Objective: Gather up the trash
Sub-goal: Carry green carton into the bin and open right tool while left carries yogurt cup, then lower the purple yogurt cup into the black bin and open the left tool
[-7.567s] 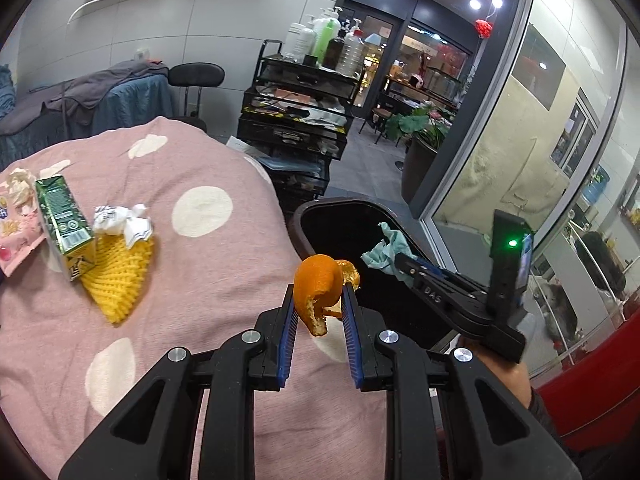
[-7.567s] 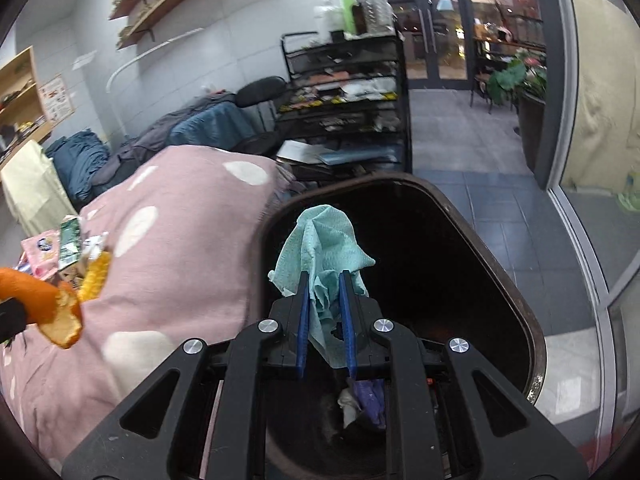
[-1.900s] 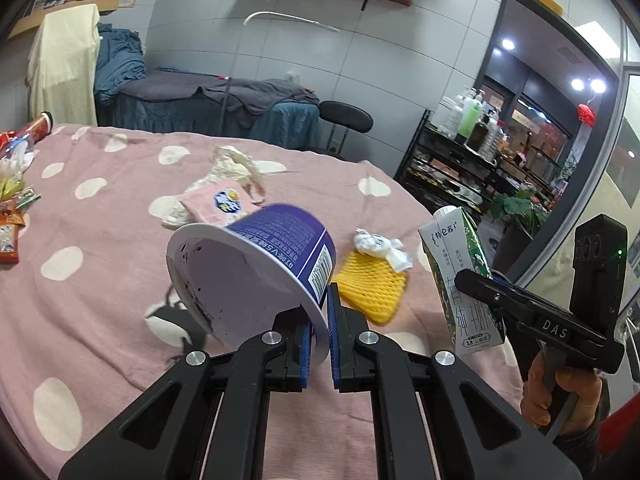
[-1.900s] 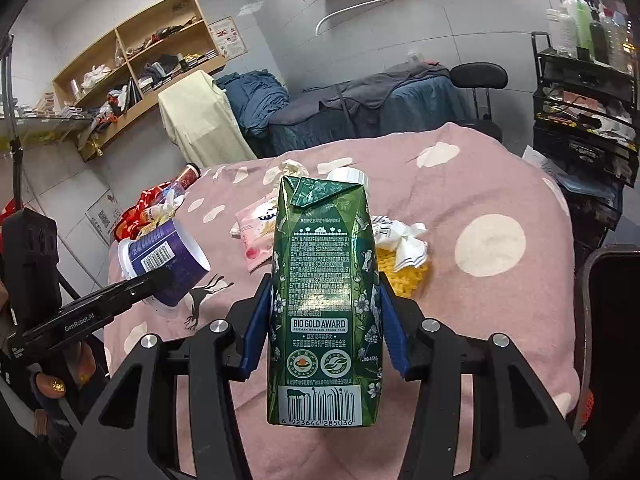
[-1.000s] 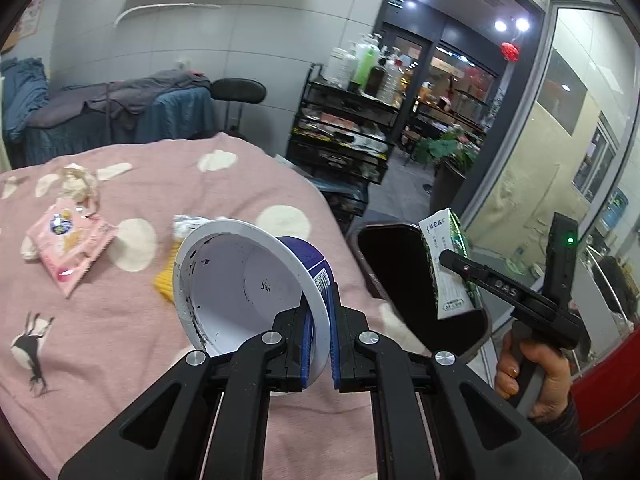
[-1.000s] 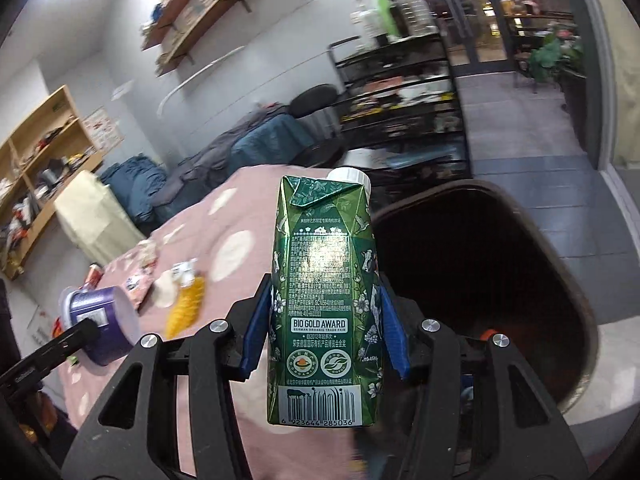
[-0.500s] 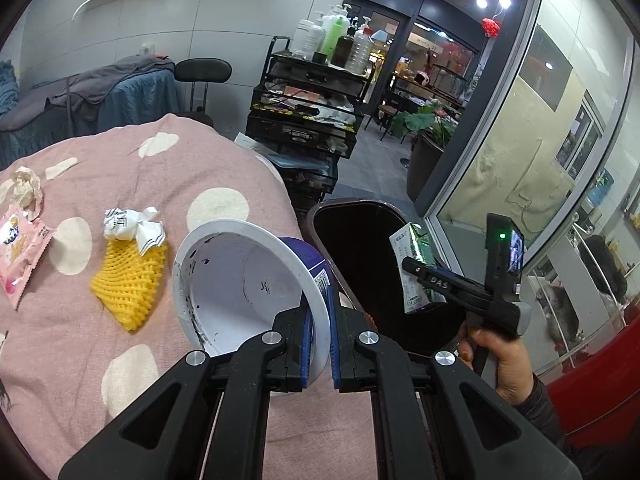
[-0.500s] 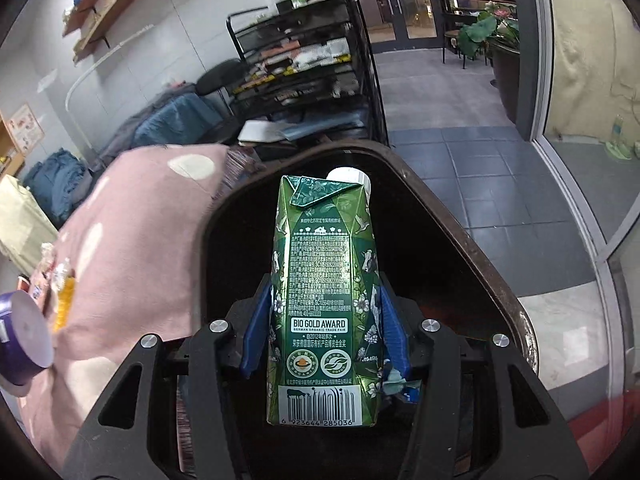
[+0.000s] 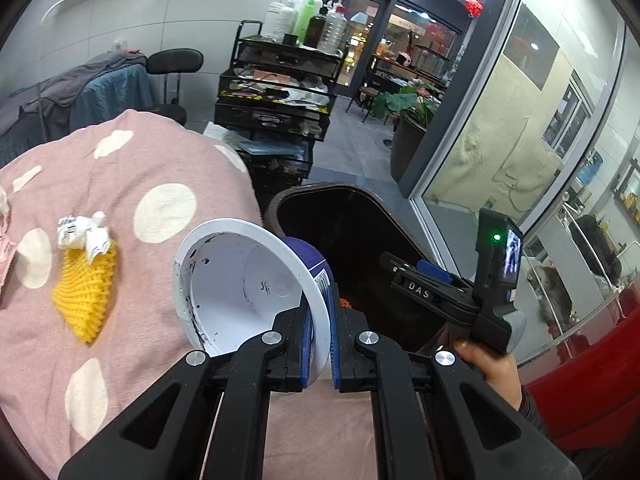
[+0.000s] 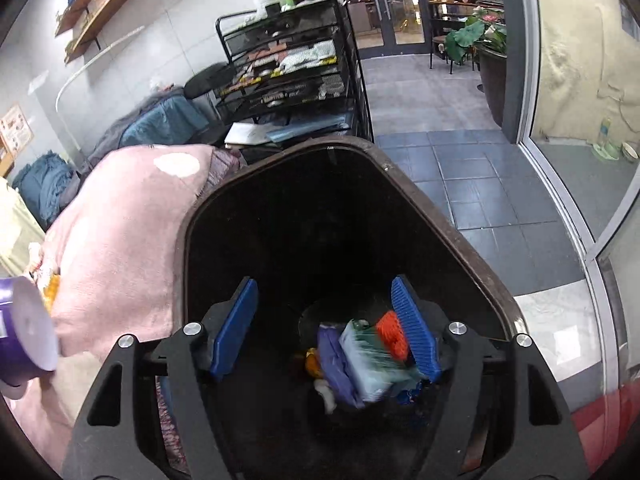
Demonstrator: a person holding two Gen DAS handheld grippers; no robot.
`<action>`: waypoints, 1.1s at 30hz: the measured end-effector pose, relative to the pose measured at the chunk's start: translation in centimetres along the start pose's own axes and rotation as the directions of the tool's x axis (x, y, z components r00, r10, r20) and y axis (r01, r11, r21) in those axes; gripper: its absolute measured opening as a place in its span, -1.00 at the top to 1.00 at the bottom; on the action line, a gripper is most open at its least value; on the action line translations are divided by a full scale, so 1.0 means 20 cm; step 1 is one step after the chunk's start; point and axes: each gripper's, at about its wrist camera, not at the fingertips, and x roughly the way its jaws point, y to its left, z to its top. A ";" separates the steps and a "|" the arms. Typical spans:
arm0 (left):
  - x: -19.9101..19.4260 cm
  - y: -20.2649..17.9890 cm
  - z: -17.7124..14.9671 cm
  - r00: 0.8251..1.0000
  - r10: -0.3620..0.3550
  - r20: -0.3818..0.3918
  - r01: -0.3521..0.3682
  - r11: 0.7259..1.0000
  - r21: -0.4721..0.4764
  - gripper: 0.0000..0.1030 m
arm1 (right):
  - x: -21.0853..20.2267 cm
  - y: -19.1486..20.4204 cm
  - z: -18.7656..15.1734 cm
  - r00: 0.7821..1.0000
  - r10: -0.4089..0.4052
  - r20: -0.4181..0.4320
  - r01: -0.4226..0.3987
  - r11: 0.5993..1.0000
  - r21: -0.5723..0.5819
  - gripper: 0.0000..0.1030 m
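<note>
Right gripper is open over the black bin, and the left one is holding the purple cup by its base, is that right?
Not quite. The left gripper pinches the purple cup by its white rim, not its base, as the left wrist view shows. The rest holds: the right gripper is open above the black bin.

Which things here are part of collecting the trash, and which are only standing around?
Job: purple cup in left gripper; open right gripper; trash bin; crumpled wrapper; yellow net.
Not the job: bottles; wire shelf; plant.
</note>
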 end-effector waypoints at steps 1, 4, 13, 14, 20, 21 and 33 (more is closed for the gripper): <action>0.02 -0.01 0.01 1.000 -0.006 -0.005 0.006 1.000 0.001 0.85 | -0.03 -0.01 -0.01 1.000 -0.001 0.013 0.001 1.000 0.011 -0.49; 0.07 -0.06 0.04 0.999 -0.030 -0.030 0.031 0.999 0.011 0.85 | -0.11 -0.04 -0.03 0.998 -0.016 0.057 0.013 0.999 0.050 -0.61; 0.29 -0.22 0.10 0.992 -0.054 -0.111 0.061 0.997 0.057 0.85 | -0.33 -0.20 0.00 0.970 -0.145 0.197 0.110 0.977 0.181 -0.76; 0.32 -0.23 0.10 0.991 -0.059 -0.123 0.066 0.996 0.060 0.85 | -0.35 -0.22 0.00 0.967 -0.148 0.205 0.110 0.976 0.188 -0.77; 0.44 -0.34 0.11 0.984 -0.049 -0.170 0.067 0.993 0.101 0.85 | -0.43 -0.33 0.02 0.955 -0.172 0.242 0.112 0.964 0.243 -0.77; 0.46 -0.34 0.11 0.983 -0.048 -0.177 0.067 0.992 0.105 0.85 | -0.43 -0.34 0.02 0.955 -0.173 0.241 0.113 0.963 0.243 -0.77; 0.59 -0.41 0.08 0.974 0.058 -0.218 -0.017 0.983 0.184 0.12 | -0.44 -0.40 0.03 0.958 -0.166 0.236 0.105 0.962 0.251 -0.77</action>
